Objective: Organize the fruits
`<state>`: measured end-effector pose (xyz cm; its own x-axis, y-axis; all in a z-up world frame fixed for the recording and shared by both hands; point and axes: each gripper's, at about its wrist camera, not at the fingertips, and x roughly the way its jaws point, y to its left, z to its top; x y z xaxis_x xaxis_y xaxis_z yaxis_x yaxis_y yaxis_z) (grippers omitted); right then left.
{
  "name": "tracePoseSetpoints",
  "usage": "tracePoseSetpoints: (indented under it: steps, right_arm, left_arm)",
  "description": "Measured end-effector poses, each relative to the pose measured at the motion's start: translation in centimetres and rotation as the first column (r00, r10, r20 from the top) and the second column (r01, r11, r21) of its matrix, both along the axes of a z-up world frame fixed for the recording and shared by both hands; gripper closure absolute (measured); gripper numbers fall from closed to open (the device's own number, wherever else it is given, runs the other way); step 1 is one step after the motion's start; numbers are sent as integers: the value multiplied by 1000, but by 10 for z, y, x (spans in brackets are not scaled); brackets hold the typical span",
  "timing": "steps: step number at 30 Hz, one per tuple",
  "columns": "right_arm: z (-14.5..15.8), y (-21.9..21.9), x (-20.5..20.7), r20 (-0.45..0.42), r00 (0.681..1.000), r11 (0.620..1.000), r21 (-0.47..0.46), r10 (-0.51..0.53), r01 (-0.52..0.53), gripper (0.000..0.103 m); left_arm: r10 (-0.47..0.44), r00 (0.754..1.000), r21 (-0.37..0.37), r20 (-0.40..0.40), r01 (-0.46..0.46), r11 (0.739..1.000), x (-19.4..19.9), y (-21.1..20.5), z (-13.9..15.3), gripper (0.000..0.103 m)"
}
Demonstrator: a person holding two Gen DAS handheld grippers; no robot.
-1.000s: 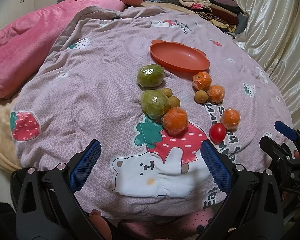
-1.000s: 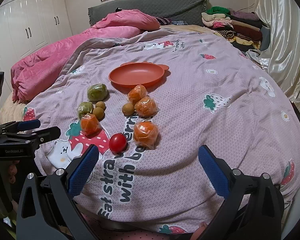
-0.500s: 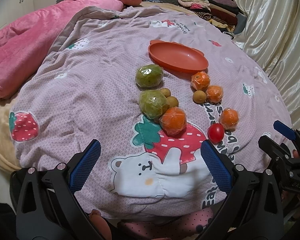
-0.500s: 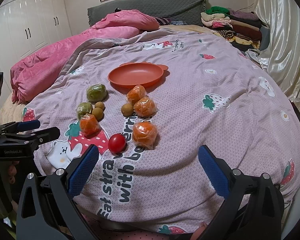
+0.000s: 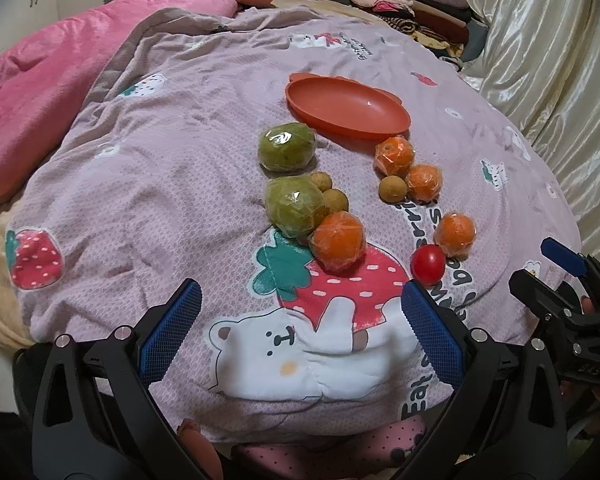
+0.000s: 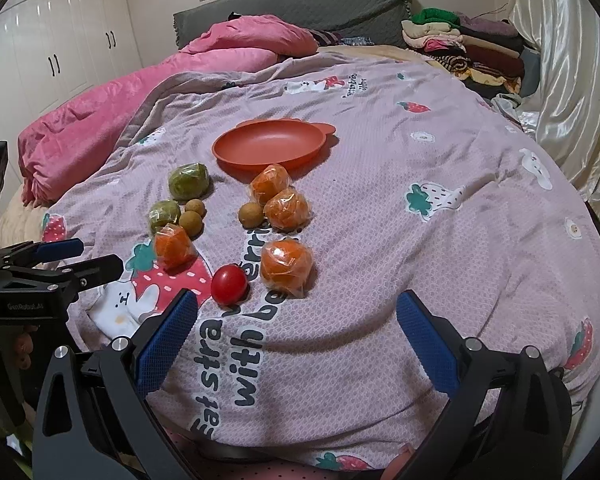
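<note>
An empty orange plate (image 5: 346, 106) (image 6: 272, 148) lies on the lilac quilt. In front of it sit two wrapped green fruits (image 5: 287, 147) (image 6: 189, 181), several wrapped oranges (image 5: 339, 241) (image 6: 286, 265), three small brown fruits (image 5: 393, 188) (image 6: 250, 215) and a red tomato (image 5: 428, 263) (image 6: 229, 284). My left gripper (image 5: 300, 328) hovers open over the bear print, short of the nearest orange. My right gripper (image 6: 298, 338) is open above the quilt lettering, just short of the tomato. Neither holds anything.
A pink blanket (image 6: 140, 104) is bunched at the left. Folded clothes (image 6: 464, 46) are stacked at the far right beside a cream curtain (image 6: 572, 80). A grey headboard (image 6: 300, 8) and white wardrobes (image 6: 52, 56) stand behind. The quilt's near edge drops off below both grippers.
Both grippers have crept slightly forward, so the fruits sit a little nearer the bottom of each view. No fruit has moved, and both jaws stay open.
</note>
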<state>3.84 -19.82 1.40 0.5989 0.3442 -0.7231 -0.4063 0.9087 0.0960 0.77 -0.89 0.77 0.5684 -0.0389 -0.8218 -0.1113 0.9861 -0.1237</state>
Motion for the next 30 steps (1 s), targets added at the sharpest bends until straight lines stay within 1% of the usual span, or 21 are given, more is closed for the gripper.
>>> tracePoseSetpoints:
  steps: [10,19,22,24,25,27,30]
  right_arm:
    - [-7,3,19,-18,1000,1000,-24,12,-12,4]
    - [-19,11,38,-52,998,998,-48,35,-38,4]
    - [-22,14,41,-60,997,997,-58,51,-55,4]
    - [-24,15,43,-68,996,997,-58,54,-58,4]
    - [-26,15,45,-72,996,996,-58,57,-62,4]
    - [-28,15,47,-78,995,996,-64,56,-61,4]
    - [-30,15,50,-88,994,996,-56,59,-64,5]
  left_arm:
    - [-10,1000,-24,-21,9,1000,14,0,-9,9]
    - [-33,998,-67,-45,30,997,29,-4,-18,9]
    - [-39,998,-80,-50,35,996,34,-6,-21,16]
    - [-44,998,-89,-54,39,995,37,-7,-22,24]
    - [-46,997,-93,-56,41,995,39,-8,-24,26]
    - [-52,997,-101,-63,46,994,42,-8,-25,35]
    - [-65,995,-111,-76,56,992,46,-11,-30,45]
